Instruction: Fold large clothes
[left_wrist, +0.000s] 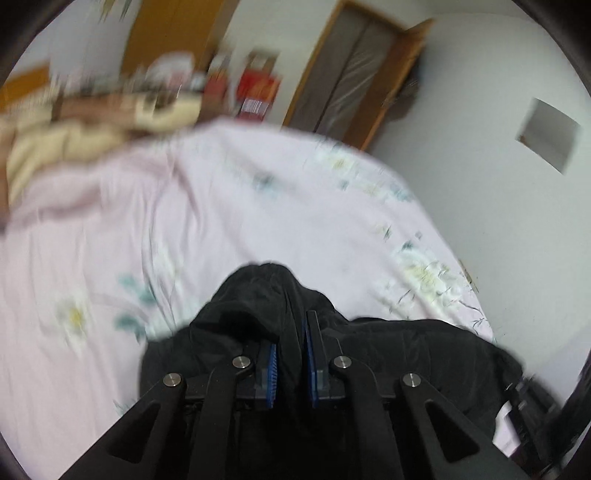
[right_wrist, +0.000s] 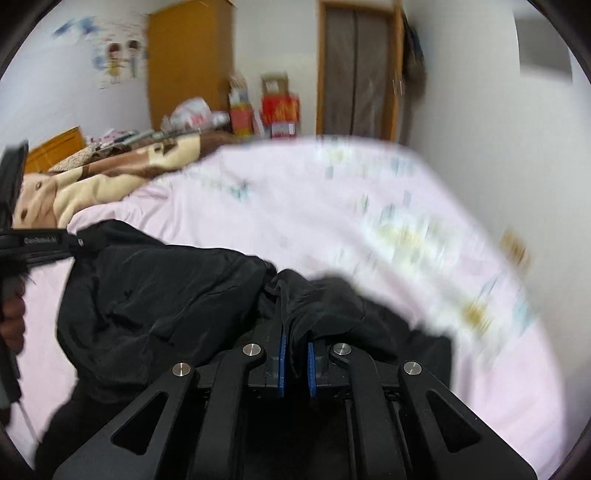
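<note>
Here, above the pink floral bedsheet (right_wrist: 332, 206), the black jacket (right_wrist: 159, 295) hangs bunched between your two tools, its long axis running roughly left to right across the near edge of the bed; which end is collar or hem cannot be told. Your left gripper (left_wrist: 291, 354) and right gripper (right_wrist: 295, 354) each pinch a fold of jacket cloth between blue pads (left_wrist: 272, 373). The slippery fabric could slide from either narrow grip, or the sagging middle could drag and crumple, spoiling the fold.
</note>
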